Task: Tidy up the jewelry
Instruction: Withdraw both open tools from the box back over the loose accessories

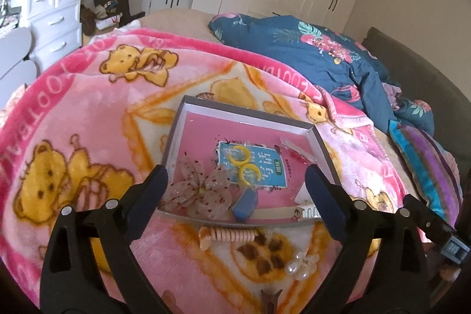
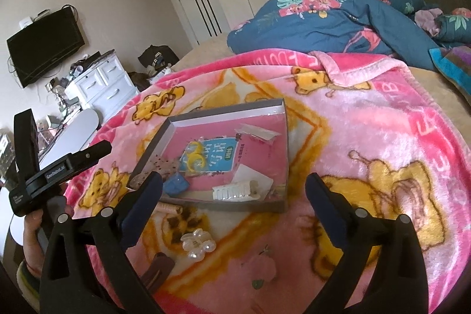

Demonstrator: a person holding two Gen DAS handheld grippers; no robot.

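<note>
**Box partly filled, three clips left on the blanket**

A shallow box (image 1: pixel 173 134) sits on the pink blanket (image 1: pixel 88 108). Inside lie a flower clip (image 1: pixel 197 190), two yellow hoops (image 1: pixel 244 164), a blue piece (image 1: pixel 245 205) and a white claw clip (image 2: pixel 235 190).

Outside, just before the box's near wall, lie a peach spiral clip (image 1: pixel 226 236), a pearl clip (image 2: pixel 197 244) and a brown clip (image 2: pixel 157 267) nearest the cameras.

The left gripper (image 1: pixel 235 190) hangs over the near edge of the box, jaws spread wide and holding nothing. The right gripper (image 2: pixel 235 196) is also spread and empty, above the same edge.

The work seems to stand between picks. The next move likely calls for one gripper to drop toward a loose clip; the pearl clip lies nearest the right gripper. The plush pile may make a low, flat pinch awkward.
</note>
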